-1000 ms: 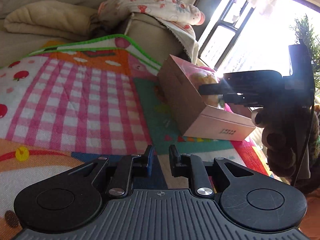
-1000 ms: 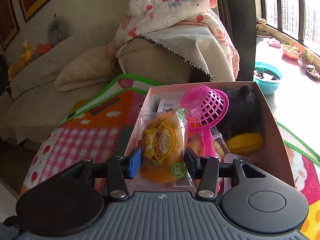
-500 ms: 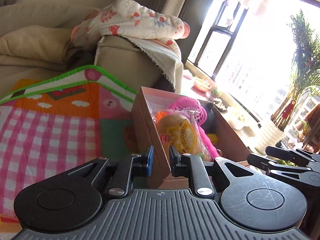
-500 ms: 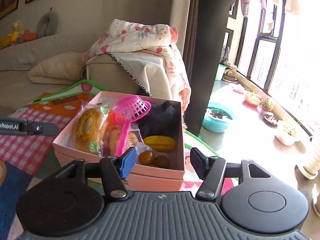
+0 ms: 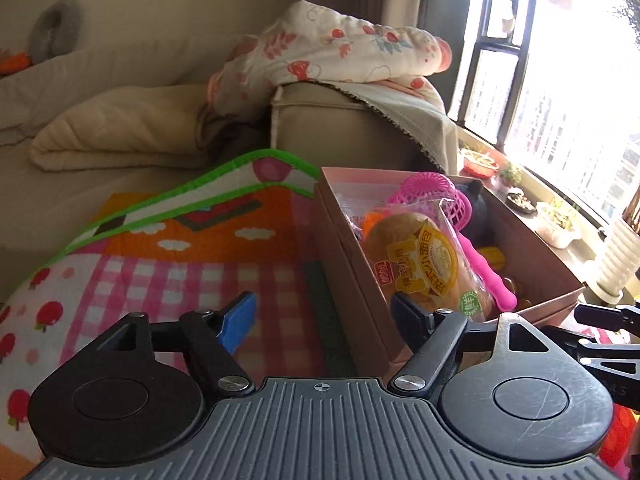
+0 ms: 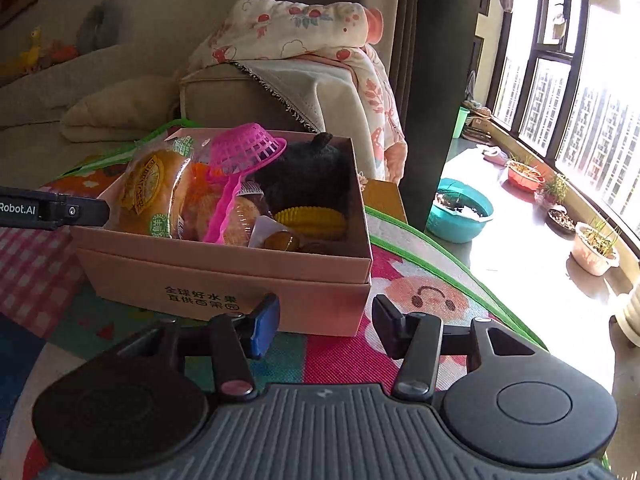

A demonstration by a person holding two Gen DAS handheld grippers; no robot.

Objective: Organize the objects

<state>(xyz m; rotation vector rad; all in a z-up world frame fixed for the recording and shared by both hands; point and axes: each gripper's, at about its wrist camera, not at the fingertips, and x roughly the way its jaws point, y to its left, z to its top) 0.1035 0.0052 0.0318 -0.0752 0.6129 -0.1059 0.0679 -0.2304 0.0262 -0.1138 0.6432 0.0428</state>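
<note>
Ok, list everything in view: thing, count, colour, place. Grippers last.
cardboard box: one, pink-tan, on the play mat
bread packet: one, yellow-orange, box's left end
toy strainer: one, pink, leaning across the box contents
plush toy: one, black, box's back right corner
toy corn: one, yellow, in front of the plush toy
play mat: one, multicoloured, under the box
floral blanket: one, cream and red, over the sofa arm
basin: one, teal, on the floor near the window
left gripper: open, empty
right gripper: open, empty
</note>
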